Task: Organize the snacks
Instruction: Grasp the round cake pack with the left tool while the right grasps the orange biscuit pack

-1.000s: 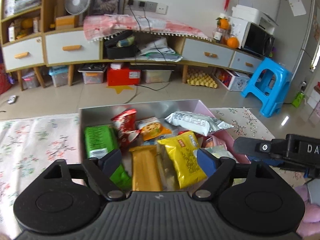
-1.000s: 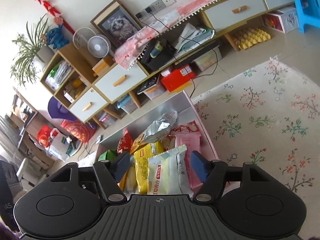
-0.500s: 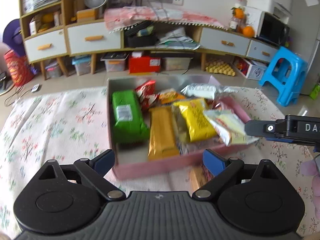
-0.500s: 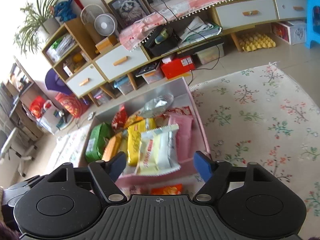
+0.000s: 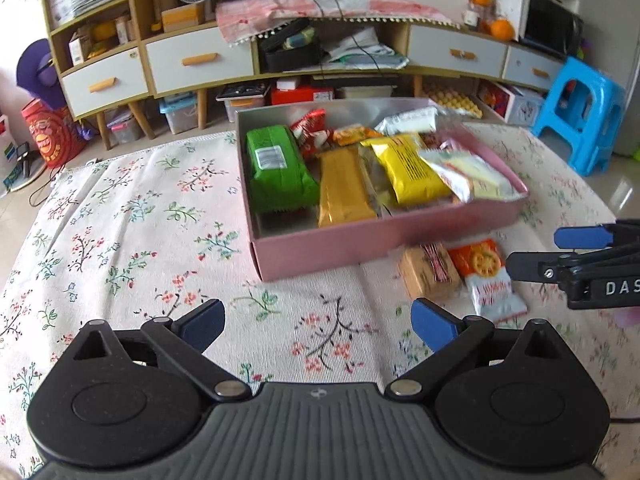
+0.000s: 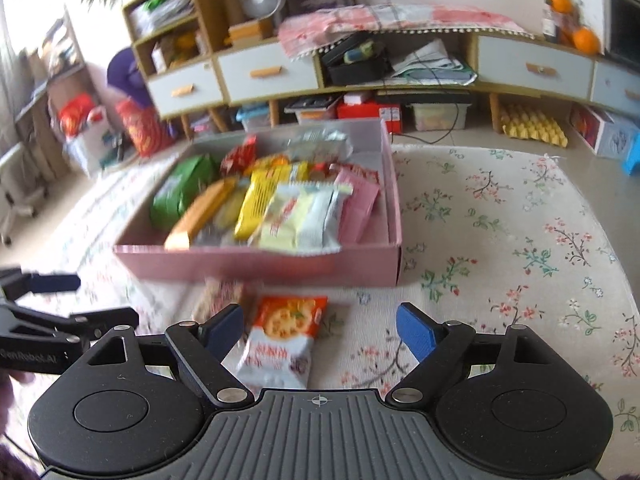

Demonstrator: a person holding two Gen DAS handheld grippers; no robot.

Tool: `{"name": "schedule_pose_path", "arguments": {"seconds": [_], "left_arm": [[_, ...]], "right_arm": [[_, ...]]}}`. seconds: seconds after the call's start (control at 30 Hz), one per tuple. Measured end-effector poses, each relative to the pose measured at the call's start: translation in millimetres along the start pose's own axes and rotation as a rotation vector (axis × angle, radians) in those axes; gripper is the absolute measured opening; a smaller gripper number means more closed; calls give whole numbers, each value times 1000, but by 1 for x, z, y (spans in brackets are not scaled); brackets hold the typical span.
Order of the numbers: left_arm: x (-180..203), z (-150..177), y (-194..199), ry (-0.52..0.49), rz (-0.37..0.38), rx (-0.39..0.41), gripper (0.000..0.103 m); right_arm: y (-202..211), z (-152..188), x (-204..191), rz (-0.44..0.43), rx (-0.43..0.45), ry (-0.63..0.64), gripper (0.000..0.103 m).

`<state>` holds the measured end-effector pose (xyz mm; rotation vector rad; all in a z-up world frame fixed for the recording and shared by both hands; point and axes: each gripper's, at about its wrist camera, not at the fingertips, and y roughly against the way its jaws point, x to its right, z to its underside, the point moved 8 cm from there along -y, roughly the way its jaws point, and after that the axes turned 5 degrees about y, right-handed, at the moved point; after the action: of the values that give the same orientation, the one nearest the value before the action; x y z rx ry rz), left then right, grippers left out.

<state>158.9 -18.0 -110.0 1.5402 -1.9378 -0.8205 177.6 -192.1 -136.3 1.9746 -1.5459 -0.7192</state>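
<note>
We see the pink box (image 5: 360, 240) sitting on the flowered cloth (image 5: 120, 220), packed with snacks: a green pack (image 5: 276, 168) along its left side, an orange-gold bar (image 5: 344, 188) next to it, a yellow pack (image 5: 408, 168) to the right of that, and a pale cream-and-white packet (image 5: 472, 176) lying slantwise over the box's right end. Toward the back lie a red wrapper (image 5: 312, 132) and a silver-white packet (image 5: 412, 120).

Two snacks lie outside the box, on the cloth just in front of its near wall: a tan packet (image 5: 430, 272) with red lines, and beside it, touching or nearly so, an orange-and-white cracker packet (image 5: 486, 276).

Our left tool (image 5: 316, 322) hangs over bare cloth in front of the box; its jaws have just been opening and stand wide apart with nothing between them. Our right tool (image 6: 320, 330) is also spread, its jaws having just been opening, and it grips nothing. In the right wrist view the cracker packet (image 6: 284, 336) shows between the blue pads, nearer the left pad (image 6: 224, 330); the pads do not press on it. That view is blurred, so we think the tan packet (image 6: 218, 296) sits just beyond the left pad, but its outline is hard to make out
</note>
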Motion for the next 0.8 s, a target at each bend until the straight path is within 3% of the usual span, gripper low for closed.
{"name": "schedule_pose_path", "arguments": {"seconds": [0.33,0.5,0.8], "left_arm": [[1,8,-6,43,6,-22,100],[-3,9,-8,96,6,-24,100],[17,5,-12,146,46,-8,98]], "right_arm": [[-25,19,-26,-8,-79,121,85],[-31,18,-30,5,-60,158,88],[-20,20,20,63,-45,53,88]]}}
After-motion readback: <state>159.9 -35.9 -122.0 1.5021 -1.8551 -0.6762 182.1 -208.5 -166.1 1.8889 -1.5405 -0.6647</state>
